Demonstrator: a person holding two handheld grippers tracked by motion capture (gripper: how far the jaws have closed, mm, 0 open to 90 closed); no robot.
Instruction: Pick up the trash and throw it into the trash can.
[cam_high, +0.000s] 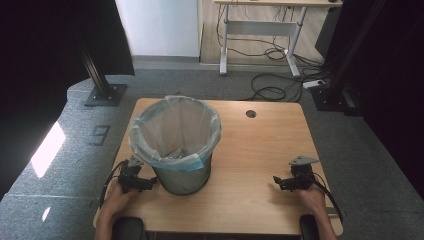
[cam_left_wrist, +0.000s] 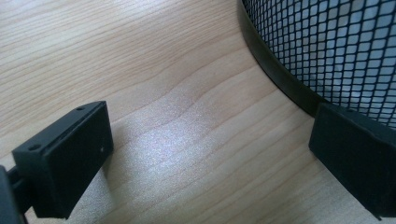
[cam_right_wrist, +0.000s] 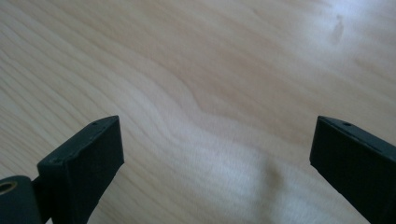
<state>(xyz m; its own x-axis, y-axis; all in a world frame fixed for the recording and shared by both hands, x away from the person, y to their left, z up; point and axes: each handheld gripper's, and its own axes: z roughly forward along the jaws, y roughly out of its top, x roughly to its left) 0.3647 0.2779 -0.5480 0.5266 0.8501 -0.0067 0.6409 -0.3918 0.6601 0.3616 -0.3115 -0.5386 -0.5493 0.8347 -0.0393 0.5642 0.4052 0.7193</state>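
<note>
A black mesh waste bin (cam_high: 176, 142) lined with a pale blue bag stands on the left half of the wooden table (cam_high: 260, 150). My left gripper (cam_high: 150, 182) rests on the table just left of the bin's base, open, with its jaws pointing at the bin. In the left gripper view the mesh wall (cam_left_wrist: 336, 51) rises right beside one jaw, and bare wood lies between the jaws (cam_left_wrist: 210, 154). My right gripper (cam_high: 276, 181) sits near the table's front right, open over bare wood (cam_right_wrist: 215, 154), with nothing between its jaws.
Some crumpled material lies at the bottom of the bin (cam_high: 175, 152). A round cable hole (cam_high: 251, 113) is in the table's far side. Beyond the table stand a black post base (cam_high: 105, 94), a desk frame (cam_high: 260, 30) and floor cables (cam_high: 270, 90).
</note>
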